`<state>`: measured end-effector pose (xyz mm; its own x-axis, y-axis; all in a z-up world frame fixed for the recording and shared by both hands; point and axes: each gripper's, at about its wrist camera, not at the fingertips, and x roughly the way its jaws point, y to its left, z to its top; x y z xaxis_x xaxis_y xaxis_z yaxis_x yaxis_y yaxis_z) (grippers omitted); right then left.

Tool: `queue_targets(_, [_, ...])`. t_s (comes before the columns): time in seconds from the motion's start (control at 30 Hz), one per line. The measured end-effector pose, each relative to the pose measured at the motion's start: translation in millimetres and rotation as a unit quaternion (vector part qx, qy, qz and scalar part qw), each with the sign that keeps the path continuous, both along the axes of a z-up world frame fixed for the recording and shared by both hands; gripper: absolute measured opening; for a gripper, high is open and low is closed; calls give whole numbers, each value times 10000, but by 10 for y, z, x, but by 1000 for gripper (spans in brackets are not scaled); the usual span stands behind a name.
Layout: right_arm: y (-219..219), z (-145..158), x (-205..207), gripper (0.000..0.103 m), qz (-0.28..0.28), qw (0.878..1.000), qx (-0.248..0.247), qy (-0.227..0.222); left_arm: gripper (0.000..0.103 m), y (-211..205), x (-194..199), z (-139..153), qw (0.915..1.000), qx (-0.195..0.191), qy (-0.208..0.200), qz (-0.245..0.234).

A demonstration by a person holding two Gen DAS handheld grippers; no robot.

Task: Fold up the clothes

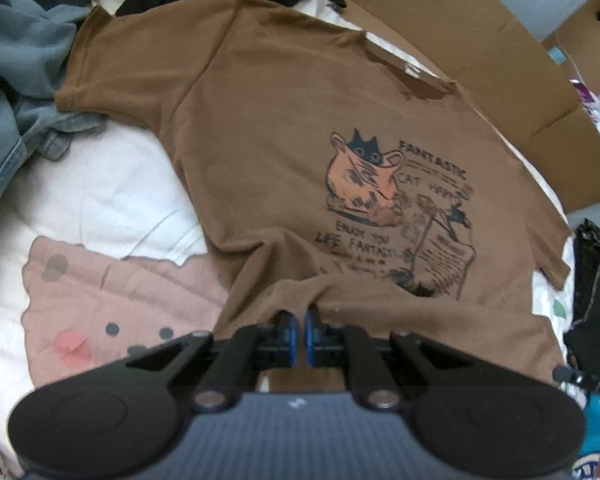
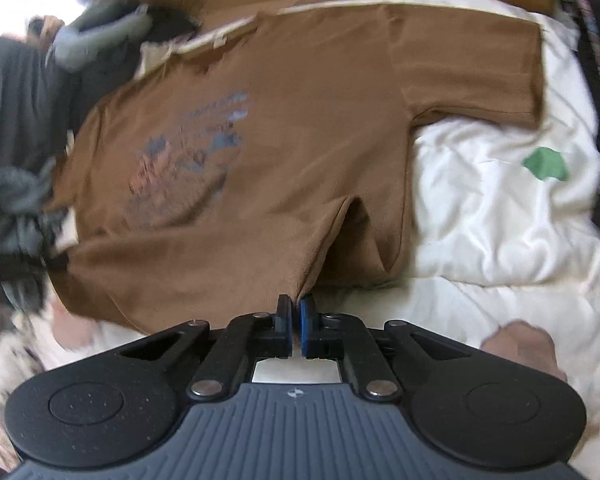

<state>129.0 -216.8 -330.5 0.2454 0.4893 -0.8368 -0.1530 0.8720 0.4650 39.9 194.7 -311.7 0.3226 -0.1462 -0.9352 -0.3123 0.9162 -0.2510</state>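
The brown tee point(image 1: 284, 148) is spread print-up on a white quilt point(image 1: 112, 188). Its hem is nearest both cameras, its collar at the far end by the cardboard point(image 1: 496, 64), so its long axis runs near to far. The left gripper point(image 1: 299, 322) is closed tight on the near hem. The right gripper point(image 2: 296, 312) is pinched on a hem corner, pulled up into a ridge. The cat print point(image 1: 364, 184) is only readable in the left view; it's smeared in the right. A green patch point(image 2: 546, 164) on the quilt is seen clearly from the right.
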Motion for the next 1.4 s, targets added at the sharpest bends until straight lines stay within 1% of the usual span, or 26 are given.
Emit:
queue_targets(0.17, [-73,238,-85,1,-209,9996,71,185,5,-145,-164,193,9998,-25,-39,-181])
queue_targets(0.37, [-110,305,-293,0,-266,9982,6,546,5,-315,-378,343,9992,-79,-5,-382])
queue_targets(0.5, [-79,319,-476,0,-88,9960,-111,883,5,-434,-531,375,9979,-103,106,-624])
queue_targets(0.6, [-126,254,-562,0,-86,9925,-167,1204,5,-500,-604,316,9961,-52,311,-823])
queue_targets(0.7, [-129,103,-585,0,-63,9892,-339,1423,5,-541,-602,158,9922,102,601,-1087])
queue_targets(0.77, [-125,-7,-588,0,-46,9871,-464,1529,5,-538,-573,48,9910,143,724,-1121])
queue_targets(0.9, [-127,-262,-519,0,-44,9861,-567,1562,5,-521,-497,-113,9908,224,822,-1049])
queue_targets(0.97, [-130,-345,-487,0,-111,9870,-506,1521,5,-517,-449,-143,9917,297,769,-981])
queue_targets(1.07, [-163,-406,-448,0,-279,9904,-310,1315,5,-491,-372,-127,9934,567,551,-836])
queue_targets(1.2, [-178,-460,-405,0,-401,9942,-144,987,5,-492,-280,-158,9940,691,410,-736])
queue_targets(1.27, [-161,-492,-400,0,-363,9952,-140,895,5,-482,-235,-193,9944,702,423,-664])
queue_targets(1.4, [-150,-569,-407,3,-263,9955,-127,906,5,-443,-192,-271,9948,702,518,-529])
